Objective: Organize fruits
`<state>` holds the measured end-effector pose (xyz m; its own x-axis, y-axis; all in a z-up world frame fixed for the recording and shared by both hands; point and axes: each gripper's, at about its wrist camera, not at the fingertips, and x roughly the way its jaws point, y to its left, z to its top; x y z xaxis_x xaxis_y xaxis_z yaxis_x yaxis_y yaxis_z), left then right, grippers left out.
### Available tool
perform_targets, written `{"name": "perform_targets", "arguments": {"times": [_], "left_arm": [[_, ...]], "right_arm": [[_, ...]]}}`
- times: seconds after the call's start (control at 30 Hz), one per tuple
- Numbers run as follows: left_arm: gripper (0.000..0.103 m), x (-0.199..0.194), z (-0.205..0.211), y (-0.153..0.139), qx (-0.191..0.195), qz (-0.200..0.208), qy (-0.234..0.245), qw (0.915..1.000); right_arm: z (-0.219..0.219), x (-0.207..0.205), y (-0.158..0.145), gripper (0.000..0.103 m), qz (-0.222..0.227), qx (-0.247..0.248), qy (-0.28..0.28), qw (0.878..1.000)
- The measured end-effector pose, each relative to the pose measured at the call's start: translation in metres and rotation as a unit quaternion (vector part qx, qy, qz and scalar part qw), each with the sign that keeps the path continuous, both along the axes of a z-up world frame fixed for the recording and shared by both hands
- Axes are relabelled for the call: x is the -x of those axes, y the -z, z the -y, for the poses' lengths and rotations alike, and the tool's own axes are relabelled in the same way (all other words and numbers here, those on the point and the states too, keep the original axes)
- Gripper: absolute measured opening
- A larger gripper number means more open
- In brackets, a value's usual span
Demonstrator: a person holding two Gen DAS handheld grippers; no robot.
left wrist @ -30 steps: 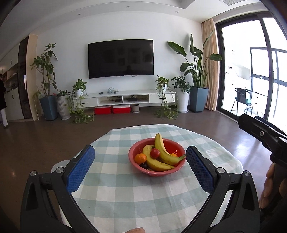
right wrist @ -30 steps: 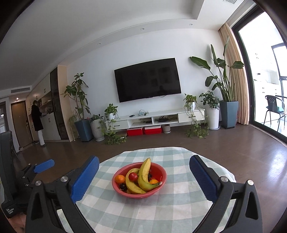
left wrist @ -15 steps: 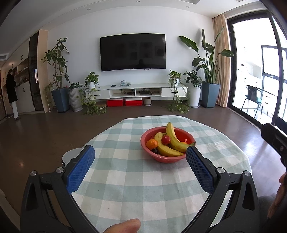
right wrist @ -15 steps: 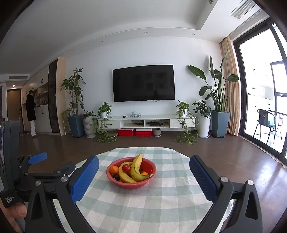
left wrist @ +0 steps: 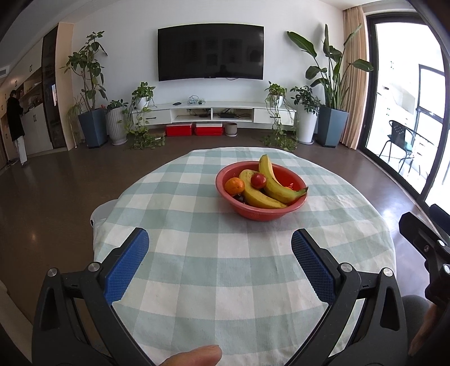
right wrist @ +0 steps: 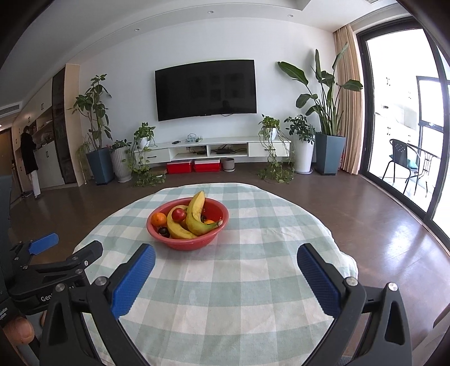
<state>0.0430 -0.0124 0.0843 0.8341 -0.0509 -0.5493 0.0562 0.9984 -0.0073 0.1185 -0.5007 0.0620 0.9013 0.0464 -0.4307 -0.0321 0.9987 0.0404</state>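
Bowl [left wrist: 261, 209] shifted rightward, dark fruit [right wrist: 163, 231] half-hidden under bananas [left wrist: 274, 181]

**Bright living room with a wall-mounted TV and potted plants**

A dark flat-screen television [left wrist: 210, 52] hangs on the white wall [left wrist: 126, 56] above a long, low white media console [left wrist: 213, 112]. Two red storage boxes [left wrist: 194, 129] sit on the floor beneath it. Potted plants flank the console: a tall leafy tree in a blue planter [left wrist: 92, 131] on the left, a broad-leaved plant in another blue planter [left wrist: 332, 129] on the right. Beige curtains [left wrist: 354, 84] hang beside dark-framed sliding glass doors [left wrist: 405, 112], which let in strong daylight; a black chair [left wrist: 399, 143] stands outside. The dark brown floor [left wrist: 56, 183] is glossy. The ceiling [right wrist: 168, 25] carries recessed spotlights.
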Motion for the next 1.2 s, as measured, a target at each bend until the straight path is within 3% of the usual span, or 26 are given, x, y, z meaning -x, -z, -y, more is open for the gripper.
{"name": "perform_targets", "arguments": {"times": [1.2], "left_arm": [[0.103, -0.005, 0.010, 0.024, -0.010, -0.017, 0.009, 0.9998]], "right_arm": [[0.004, -0.005, 0.014, 0.103, -0.033, 0.003, 0.007, 0.999]]}}
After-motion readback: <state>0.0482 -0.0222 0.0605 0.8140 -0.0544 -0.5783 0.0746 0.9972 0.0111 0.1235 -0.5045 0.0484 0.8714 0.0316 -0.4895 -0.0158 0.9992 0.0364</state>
